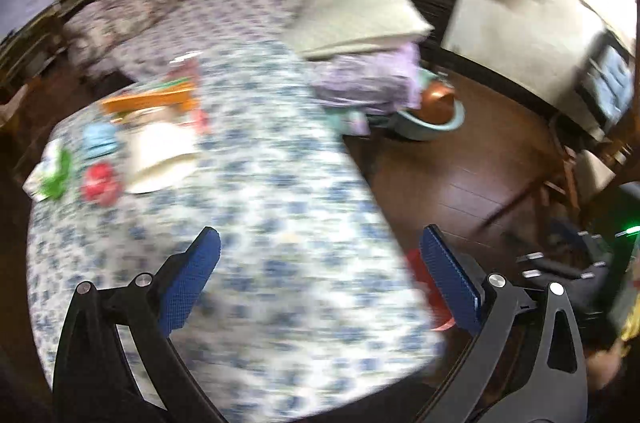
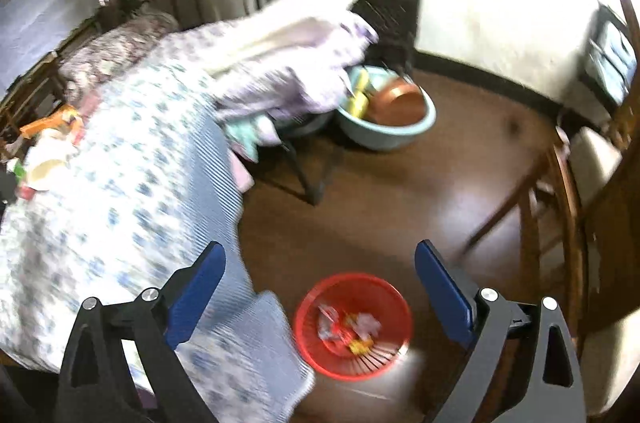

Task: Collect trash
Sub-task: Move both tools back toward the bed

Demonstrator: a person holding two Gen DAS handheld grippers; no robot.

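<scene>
In the left wrist view, the left gripper [image 1: 320,263] has its jaws wide apart and empty, above a bed [image 1: 260,223] with a blue-flowered sheet. Wrappers [image 1: 120,143] lie on the bed, far from it.

In the right wrist view, the right gripper [image 2: 320,275] is also released and empty, over a red basket [image 2: 354,327] on the floor beside the bed, with trash [image 2: 348,331] inside.

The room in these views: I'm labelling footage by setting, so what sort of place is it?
Probably a lived-in bedroom: a bed with a floral sheet, folded bedding stacked on it, and a red wastebasket on the wooden floor.
</scene>
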